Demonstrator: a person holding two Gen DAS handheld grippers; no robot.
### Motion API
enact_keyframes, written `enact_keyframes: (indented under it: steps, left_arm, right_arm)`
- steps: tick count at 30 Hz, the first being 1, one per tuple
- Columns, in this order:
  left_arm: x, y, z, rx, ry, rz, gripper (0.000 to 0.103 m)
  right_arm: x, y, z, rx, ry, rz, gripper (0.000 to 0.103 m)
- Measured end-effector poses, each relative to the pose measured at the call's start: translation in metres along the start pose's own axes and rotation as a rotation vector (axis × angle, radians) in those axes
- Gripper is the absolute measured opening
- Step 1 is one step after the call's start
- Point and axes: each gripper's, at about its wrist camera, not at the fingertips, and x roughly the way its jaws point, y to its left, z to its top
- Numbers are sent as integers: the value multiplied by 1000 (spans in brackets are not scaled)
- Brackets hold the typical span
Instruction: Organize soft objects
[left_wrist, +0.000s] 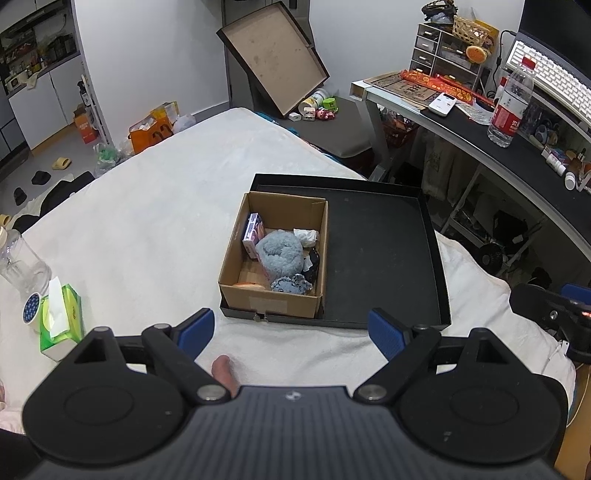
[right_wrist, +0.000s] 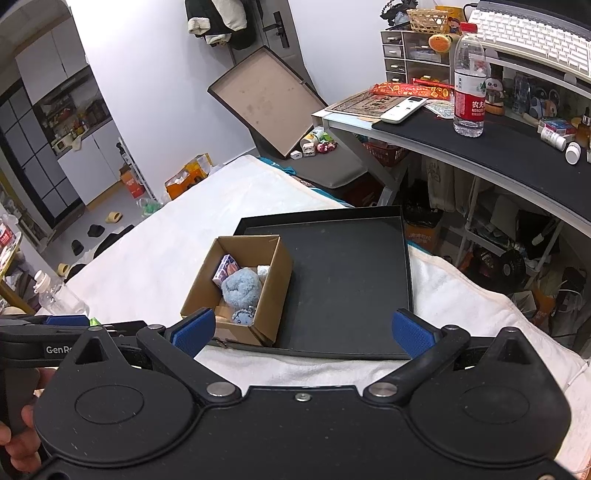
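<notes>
A brown cardboard box (left_wrist: 236, 286) (right_wrist: 279, 269) stands in the left half of a shallow black tray (left_wrist: 384, 258) (right_wrist: 347, 280) on the white bed. Inside lie a fluffy light-blue soft object (left_wrist: 279, 254) (right_wrist: 242, 284), a smaller grey-blue soft piece (left_wrist: 291, 285) (right_wrist: 243, 315), a small printed carton (left_wrist: 253, 234) (right_wrist: 226, 271), white crumpled tissue (left_wrist: 306, 236) and something dark. My left gripper (left_wrist: 291, 332) hovers open just before the tray's near edge, holding nothing. My right gripper (right_wrist: 303, 332) is open too, empty, over the tray's near rim.
A green tissue pack (left_wrist: 61, 321) and a clear plastic bottle (left_wrist: 22, 262) lie on the bed at left. A desk (right_wrist: 491, 147) with a water bottle (right_wrist: 469, 81), a remote and a keyboard stands at right. A tilted box lid (left_wrist: 273, 59) leans beyond the bed.
</notes>
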Motion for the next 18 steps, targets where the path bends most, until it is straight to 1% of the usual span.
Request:
enact_keyframes:
  steps: [8,18]
  left_arm:
    - [1,2,-1,-5,8,8,89]
    - [0,3,-2,-4,0,14,89]
  right_arm:
    - [0,1,0,-7,7,3,103]
    - [0,1,-1,-9,11,2,103]
